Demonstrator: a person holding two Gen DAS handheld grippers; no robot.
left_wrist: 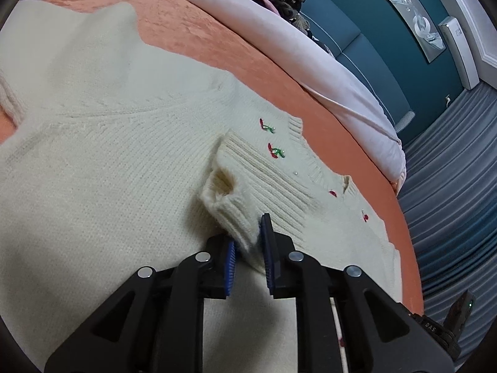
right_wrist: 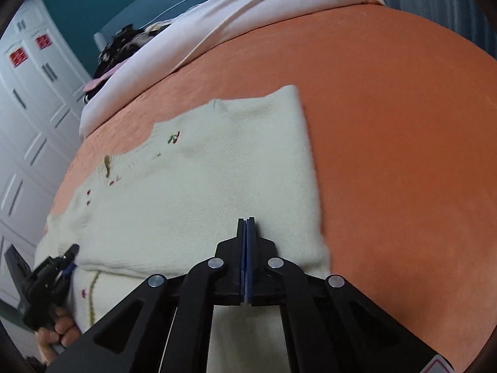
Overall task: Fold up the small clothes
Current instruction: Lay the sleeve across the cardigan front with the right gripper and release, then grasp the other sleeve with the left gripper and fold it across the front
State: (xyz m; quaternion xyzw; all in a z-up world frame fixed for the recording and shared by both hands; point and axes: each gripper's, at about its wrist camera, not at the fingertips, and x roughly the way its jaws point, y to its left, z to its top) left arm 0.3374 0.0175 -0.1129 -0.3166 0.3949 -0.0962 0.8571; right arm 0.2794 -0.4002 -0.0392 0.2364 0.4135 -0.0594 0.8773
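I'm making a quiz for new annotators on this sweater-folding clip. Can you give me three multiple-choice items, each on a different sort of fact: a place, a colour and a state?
1. Where does the cream sweater lie?
A. on the orange bedspread
B. on the floor
C. on a chair

2. What colour are the pads of the left tongs?
A. red
B. blue
C. yellow

3. What is between the left tongs?
A. nothing
B. a sock
C. the ribbed cuff

Answers:
1 A, orange cloth shows around the knit.
2 B, blue ridged pads line both fingers.
3 C, the cuff's end runs between the pads.
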